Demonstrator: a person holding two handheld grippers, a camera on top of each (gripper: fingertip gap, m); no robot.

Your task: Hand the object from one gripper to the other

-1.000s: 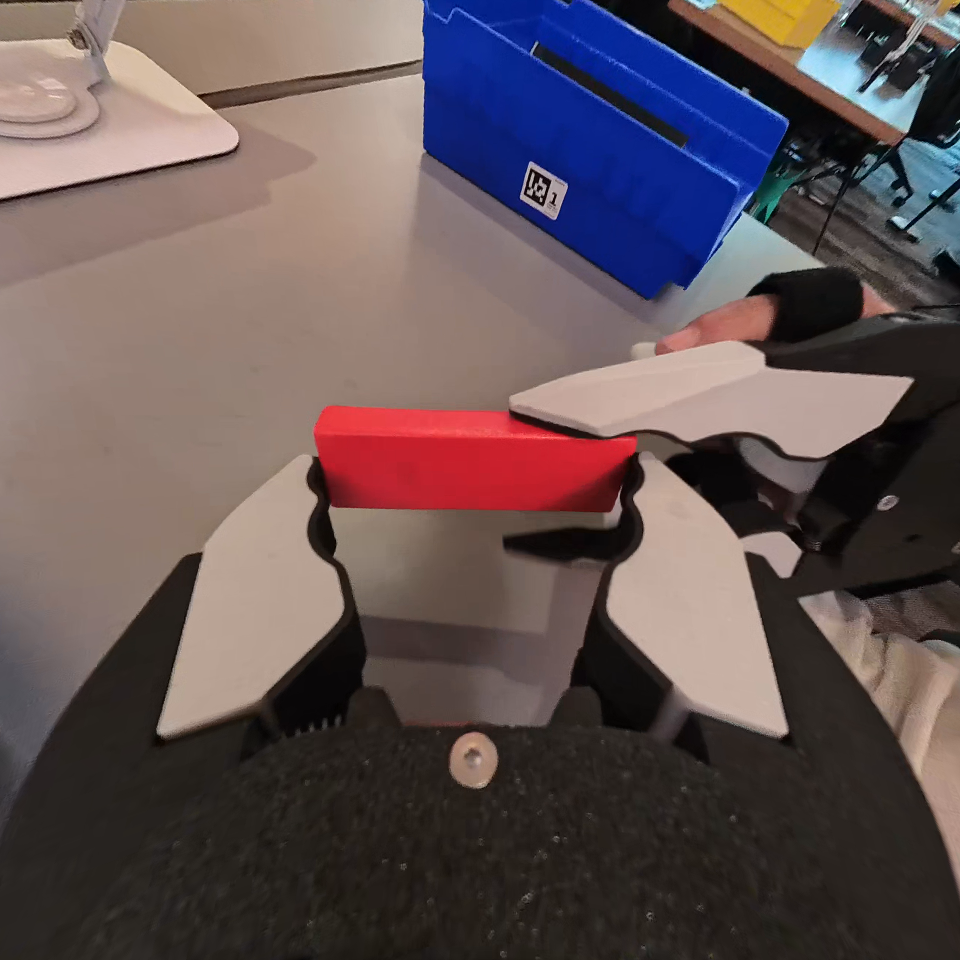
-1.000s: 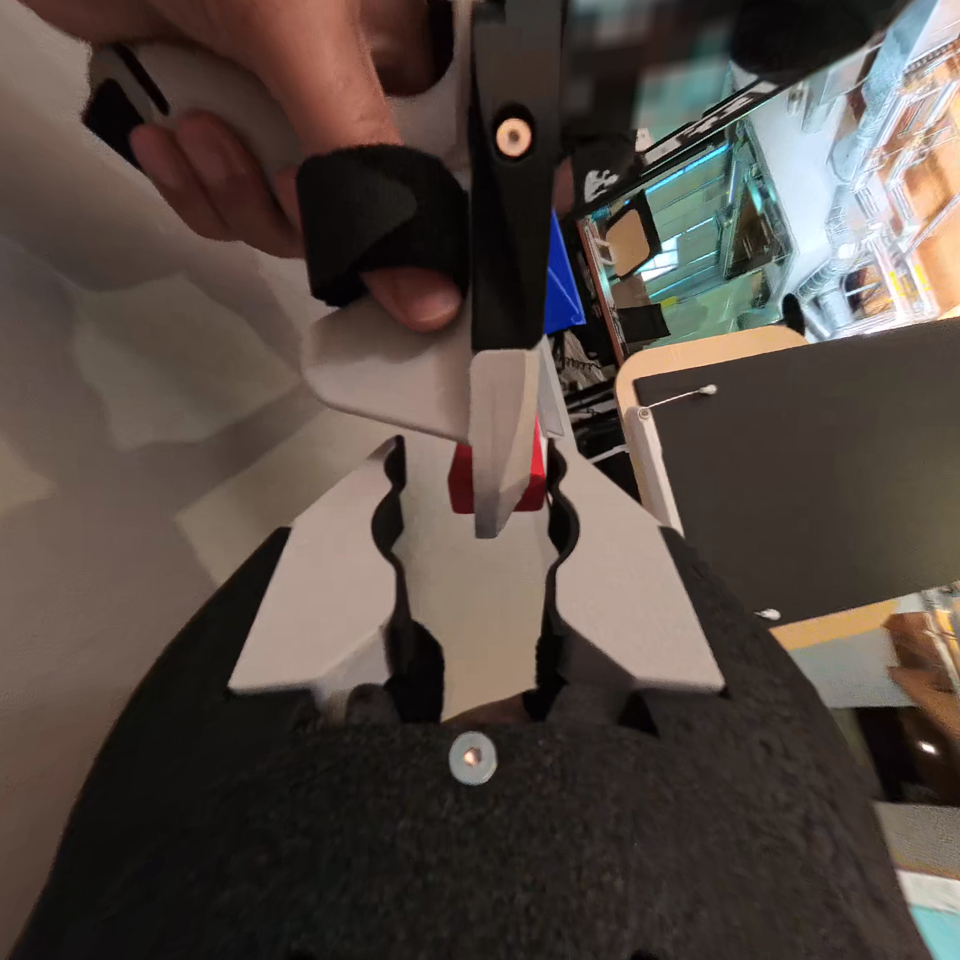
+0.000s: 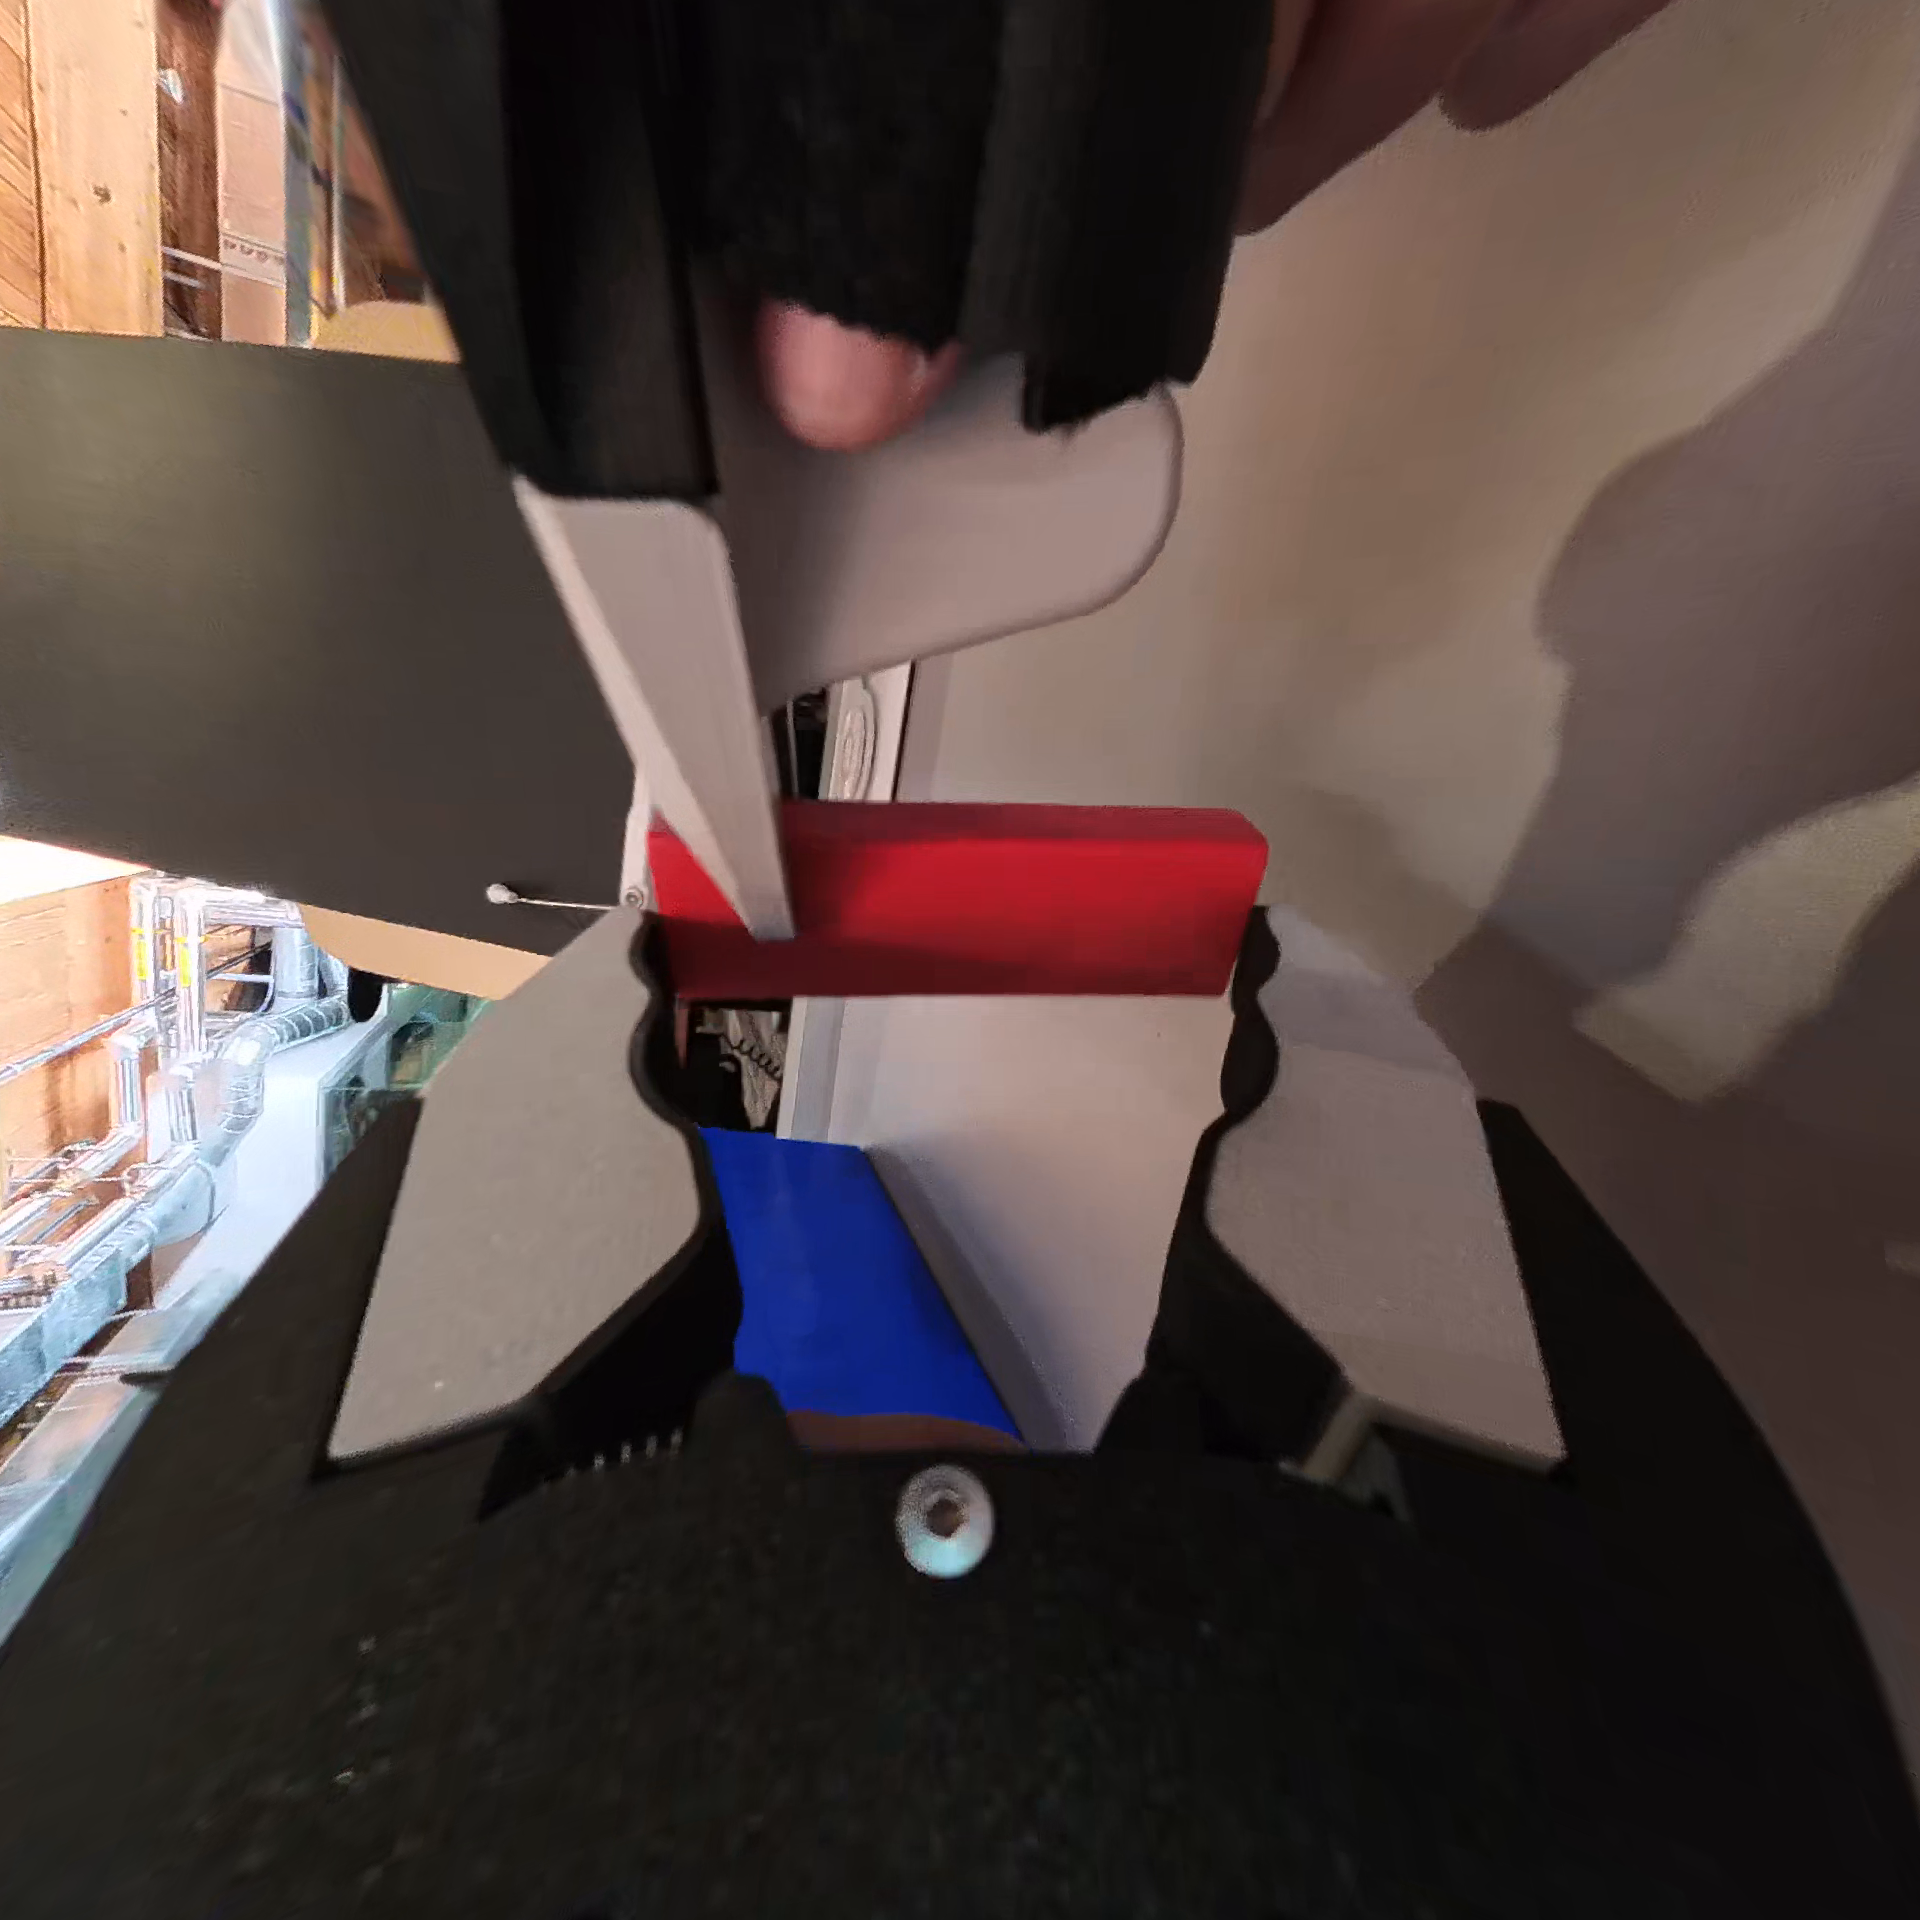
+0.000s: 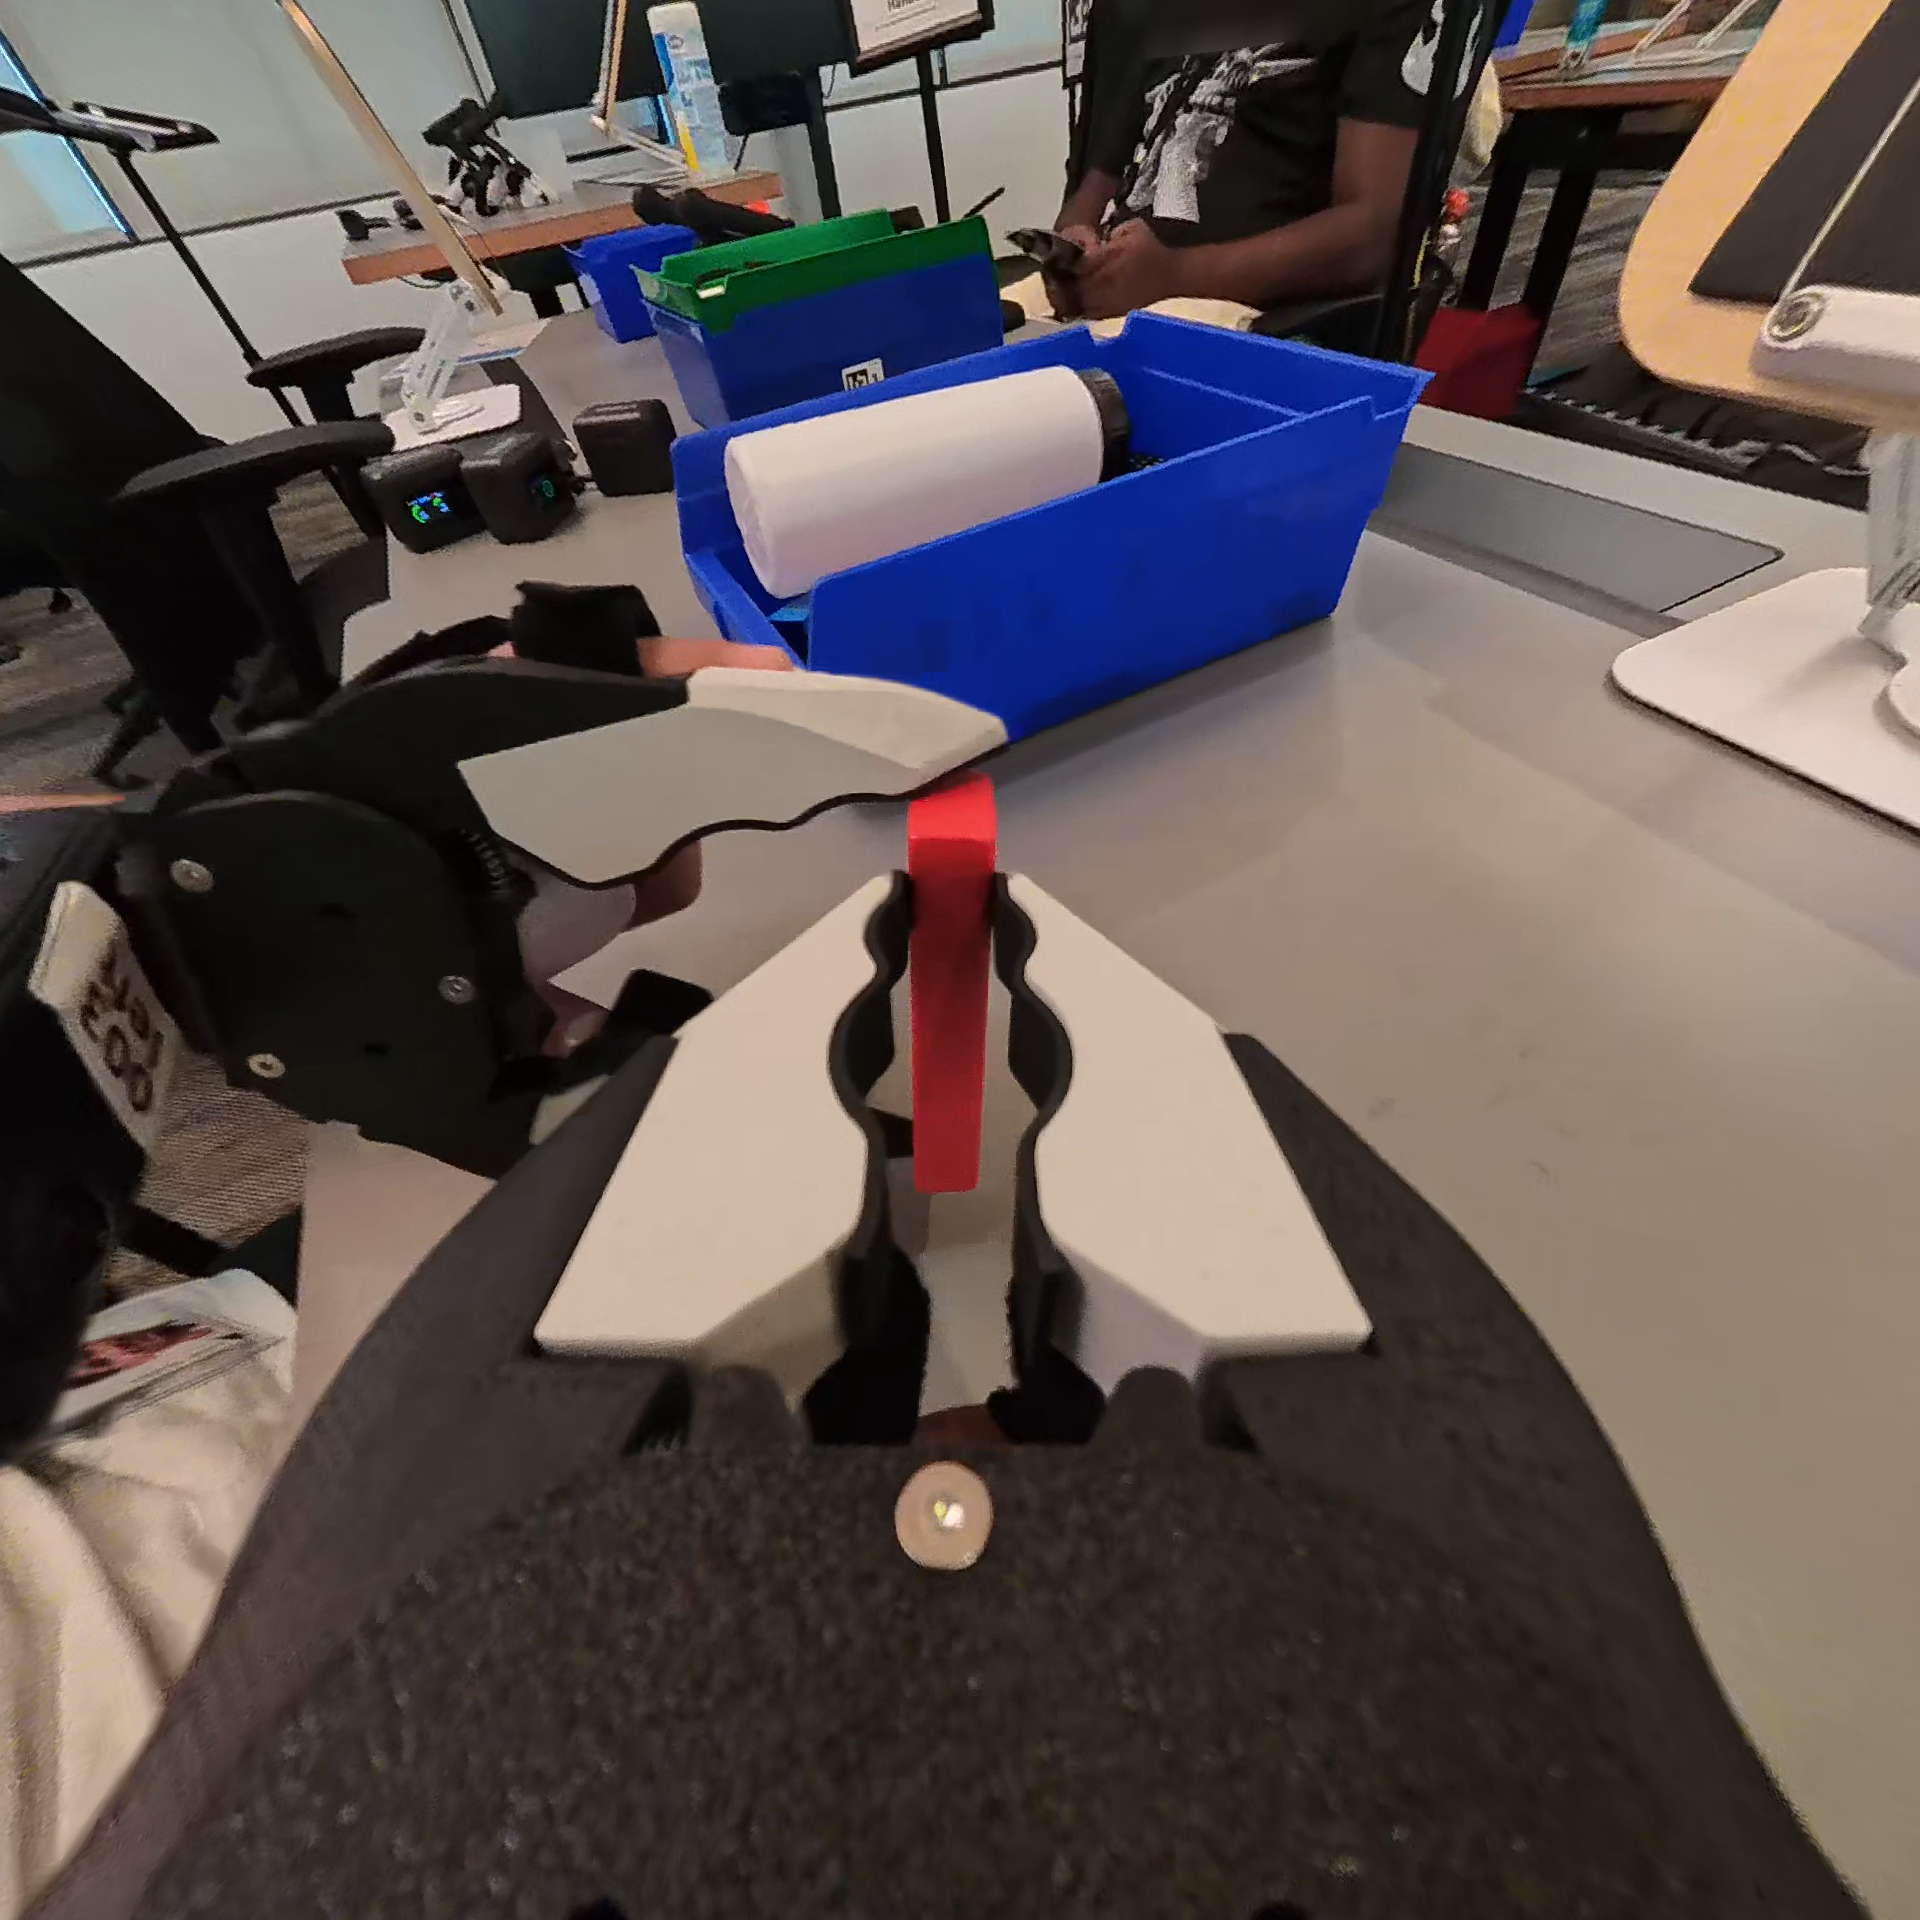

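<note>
The right wrist view gives me the table (image 4: 1455,935) and the room, which the left wrist view does not. Beyond the tips of the right tongs (image 4: 948,894) stands a blue bin (image 4: 1091,613) with a white bottle (image 4: 914,468) lying inside. Farther behind it is a second blue bin (image 4: 831,343) with a green one on top, and a person (image 4: 1247,156) sits past them. To the right of these tongs is a white stand base (image 4: 1766,665), and far to the left are small black devices (image 4: 426,504) with lit screens.

The left wrist view is turned on its side. It shows mostly a black board (image 3: 260,623) and a pale surface, with a strip of blue between the fingers of the left tongs (image 3: 951,935). From above, the body of the right tongs and a thumb (image 3: 842,374) under a black strap fill the upper part and hide what is behind.

The red block (image 3: 987,904) lies across the tips of the left tongs. They are spread wide and each tip presses on one short end. The right tongs are narrow and clamp the block by its flat sides near one end. In the right view the block (image 4: 948,997) stands on edge between those fingers. The upper finger (image 4: 810,727) of the left tongs touches its far end, and the lower one is mostly hidden. So both tongs hold the block above the table.
</note>
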